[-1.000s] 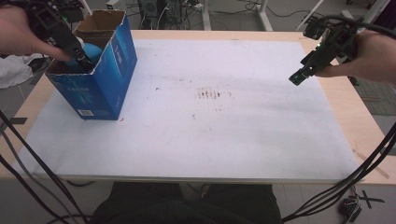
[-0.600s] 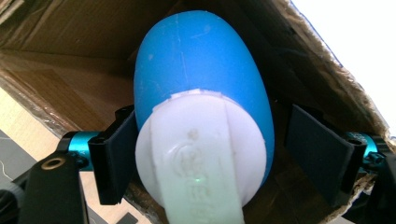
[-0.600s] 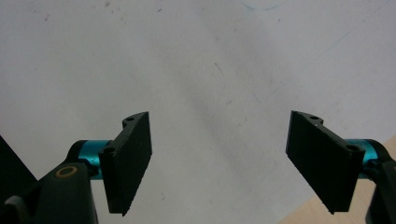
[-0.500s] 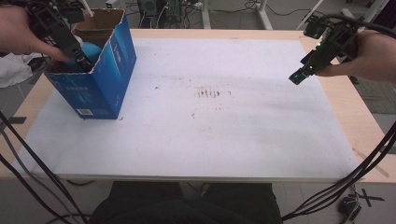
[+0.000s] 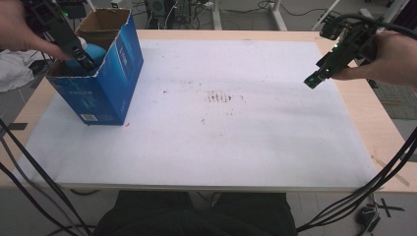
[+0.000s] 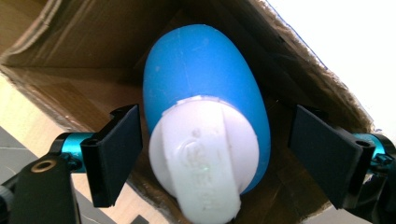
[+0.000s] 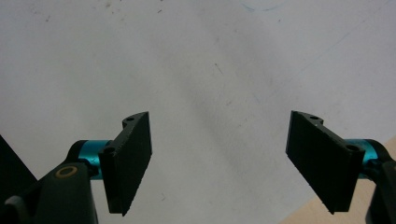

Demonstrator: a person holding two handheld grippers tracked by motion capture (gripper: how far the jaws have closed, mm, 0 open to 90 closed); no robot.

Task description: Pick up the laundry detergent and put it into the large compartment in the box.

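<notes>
Left gripper [image 6: 212, 158] jaws wide around blue bottle [image 6: 205, 84], not touching.

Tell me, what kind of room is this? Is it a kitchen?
Probably not a kitchen. It looks like a lab or workshop: a work table covered with a white sheet, black cables trailing to the hand-held left gripper and right gripper, and equipment stands behind the table.

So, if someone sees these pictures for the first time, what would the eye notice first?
Probably the blue cardboard box at the table's far left corner, with a blue and white bottle inside it. The left gripper reaches in, jaws open on either side of the bottle. The right gripper hovers open over the white table cover.
</notes>
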